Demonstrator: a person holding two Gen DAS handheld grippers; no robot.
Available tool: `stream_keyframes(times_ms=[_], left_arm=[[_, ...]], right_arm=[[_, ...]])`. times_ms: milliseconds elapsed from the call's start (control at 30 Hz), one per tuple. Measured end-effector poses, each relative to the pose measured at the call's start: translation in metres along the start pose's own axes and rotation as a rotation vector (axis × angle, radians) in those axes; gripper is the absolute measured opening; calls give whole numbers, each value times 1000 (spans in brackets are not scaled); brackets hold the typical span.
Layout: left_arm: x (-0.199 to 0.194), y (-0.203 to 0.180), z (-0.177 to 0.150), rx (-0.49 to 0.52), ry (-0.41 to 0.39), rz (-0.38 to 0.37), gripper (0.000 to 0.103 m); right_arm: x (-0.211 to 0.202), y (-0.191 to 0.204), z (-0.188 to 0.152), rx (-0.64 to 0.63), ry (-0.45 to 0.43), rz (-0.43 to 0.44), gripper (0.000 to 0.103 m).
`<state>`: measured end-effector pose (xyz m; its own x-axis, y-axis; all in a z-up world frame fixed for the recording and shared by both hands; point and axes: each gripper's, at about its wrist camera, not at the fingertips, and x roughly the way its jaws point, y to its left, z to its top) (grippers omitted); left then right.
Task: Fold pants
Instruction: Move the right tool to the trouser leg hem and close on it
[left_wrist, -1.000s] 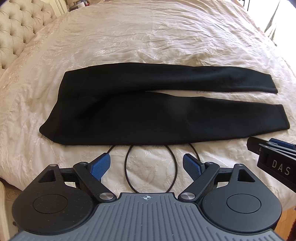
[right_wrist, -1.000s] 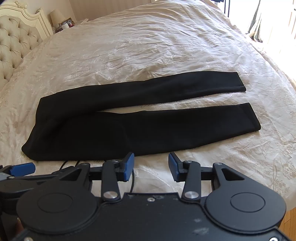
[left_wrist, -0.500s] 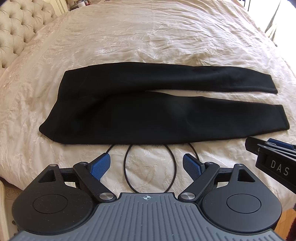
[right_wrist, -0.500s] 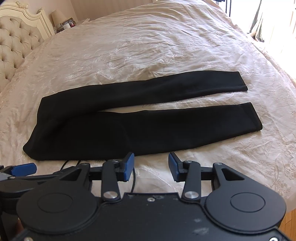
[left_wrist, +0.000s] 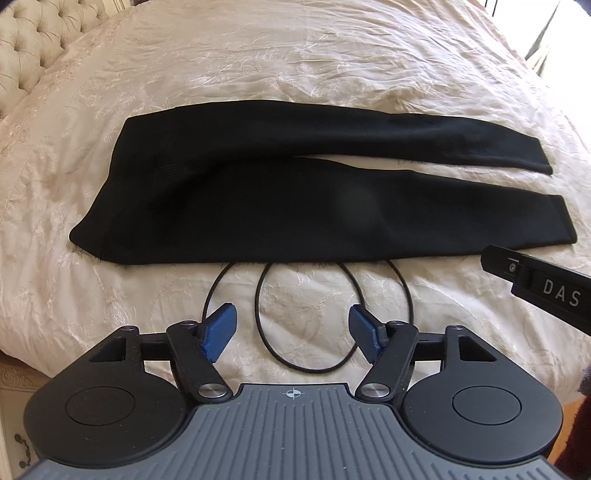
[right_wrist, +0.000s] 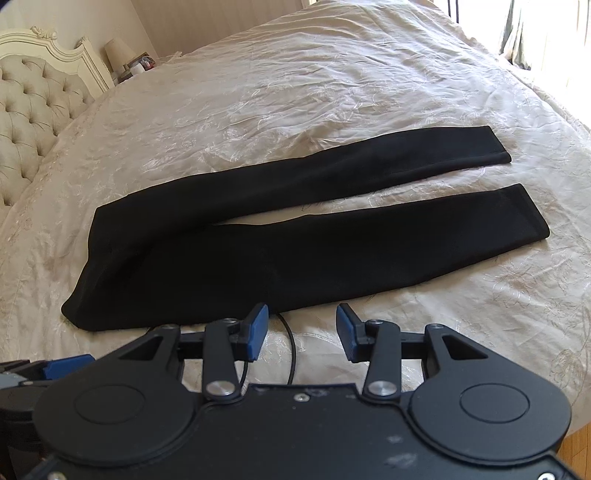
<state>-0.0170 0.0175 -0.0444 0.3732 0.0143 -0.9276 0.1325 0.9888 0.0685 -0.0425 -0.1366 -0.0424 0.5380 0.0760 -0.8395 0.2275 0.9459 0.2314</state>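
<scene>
Black pants (left_wrist: 258, 206) lie flat on the cream bedspread (left_wrist: 295, 59), waistband at the left, both legs stretched right with a narrow gap between them. They also show in the right wrist view (right_wrist: 295, 243). My left gripper (left_wrist: 291, 325) is open and empty, hovering just short of the pants' near edge. My right gripper (right_wrist: 301, 328) is open and empty, also at the near edge, nearer the legs. The right gripper's body (left_wrist: 543, 288) shows at the right of the left wrist view.
A thin black cable (left_wrist: 306, 314) loops on the bedspread between the grippers and the pants. A tufted headboard (right_wrist: 33, 107) stands at the left. A nightstand with a lamp (right_wrist: 118, 55) is at the far left. The bed's edge runs under the grippers.
Both views have shifted slightly; the pants sit a little higher and further right in the right wrist view. The grippers stay open and the pants have not moved.
</scene>
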Motion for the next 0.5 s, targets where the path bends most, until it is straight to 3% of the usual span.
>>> stream_keyframes(times_ms=[167, 333, 500], left_arm=[[8, 17, 9, 24, -57, 6, 65], [40, 17, 18, 180, -91, 66, 65], [74, 14, 20, 342, -74, -32, 65]], right_arm=[[7, 4, -1, 18, -53, -10, 43], [17, -7, 9, 78, -81, -35, 43], [41, -23, 29, 161, -23, -103, 43]])
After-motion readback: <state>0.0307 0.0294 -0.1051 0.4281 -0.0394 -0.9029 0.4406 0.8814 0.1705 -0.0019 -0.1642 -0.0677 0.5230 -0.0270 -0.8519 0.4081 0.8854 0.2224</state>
